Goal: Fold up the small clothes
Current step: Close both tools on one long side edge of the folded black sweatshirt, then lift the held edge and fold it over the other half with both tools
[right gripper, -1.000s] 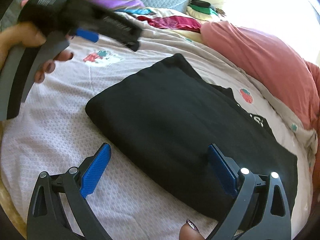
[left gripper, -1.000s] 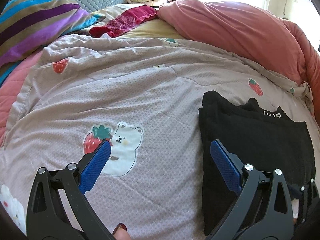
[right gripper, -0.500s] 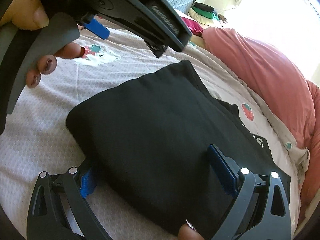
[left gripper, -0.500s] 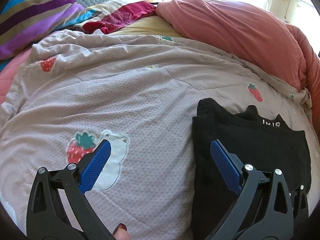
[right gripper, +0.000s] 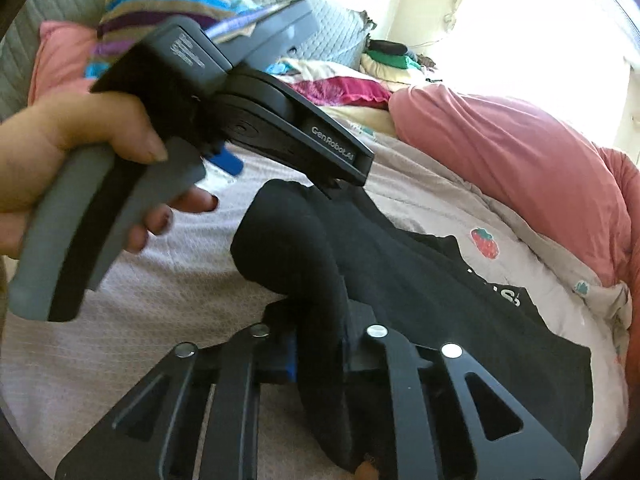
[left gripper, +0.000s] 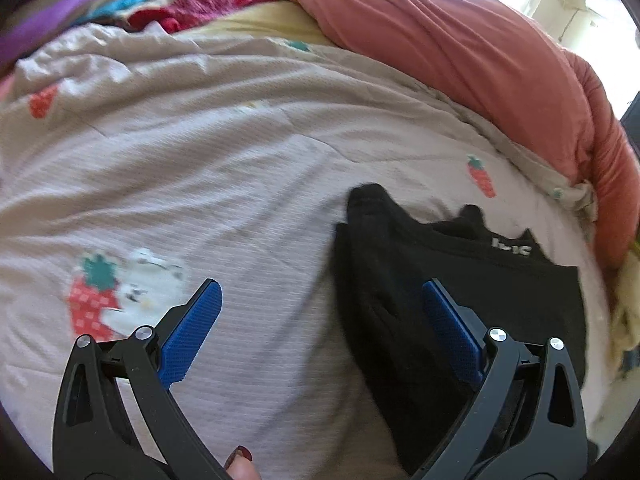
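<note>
"GenRobot.AI" stands in pale letters on the left gripper (right gripper: 320, 168) body, and white letters on the black garment (right gripper: 440, 292) are too cut off to read.

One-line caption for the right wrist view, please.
Right gripper pinches the folded black garment on the quilt, raising its edge; the open left gripper hovers beyond.

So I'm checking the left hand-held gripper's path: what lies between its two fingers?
In the left wrist view, the left hand-held gripper is open; between its fingers lie bare bedspread and the left edge of the black garment.
</note>
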